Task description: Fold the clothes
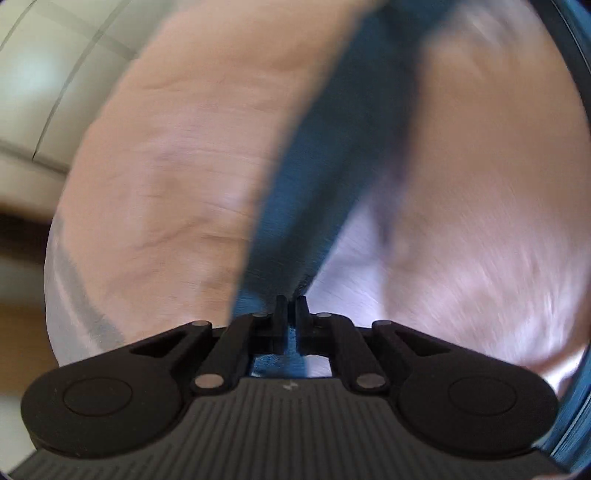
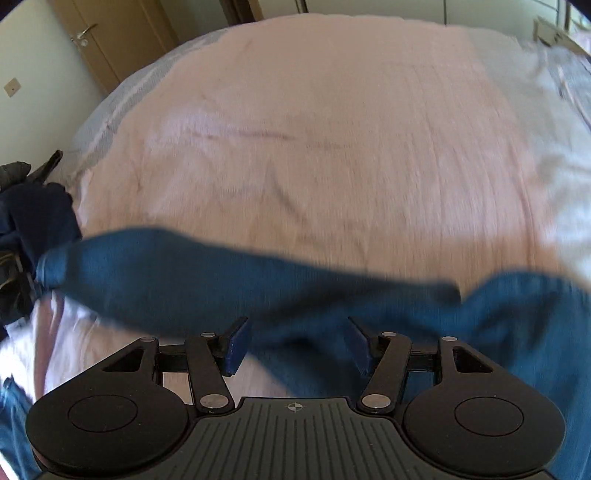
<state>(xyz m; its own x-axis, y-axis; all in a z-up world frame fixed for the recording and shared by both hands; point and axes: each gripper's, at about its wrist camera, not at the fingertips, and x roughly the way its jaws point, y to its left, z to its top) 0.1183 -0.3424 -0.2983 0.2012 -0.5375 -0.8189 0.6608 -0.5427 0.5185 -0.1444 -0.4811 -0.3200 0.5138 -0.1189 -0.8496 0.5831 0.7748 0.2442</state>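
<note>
A blue knitted garment (image 1: 325,166) hangs stretched above a pink bedspread (image 1: 166,166). My left gripper (image 1: 291,306) is shut on an edge of it, and the cloth runs up and away from the jaws. In the right wrist view the same blue garment (image 2: 207,280) stretches across the frame from the left gripper (image 2: 37,280) at the far left to the lower right. My right gripper (image 2: 295,343) is open, with the blue cloth lying between and in front of its fingers. Both views are blurred by motion.
The pink bedspread (image 2: 332,129) covers a bed with a pale striped sheet (image 2: 107,122) at its left side and white bedding (image 2: 561,140) at the right. A wooden door (image 2: 110,29) and a light wall stand beyond the bed.
</note>
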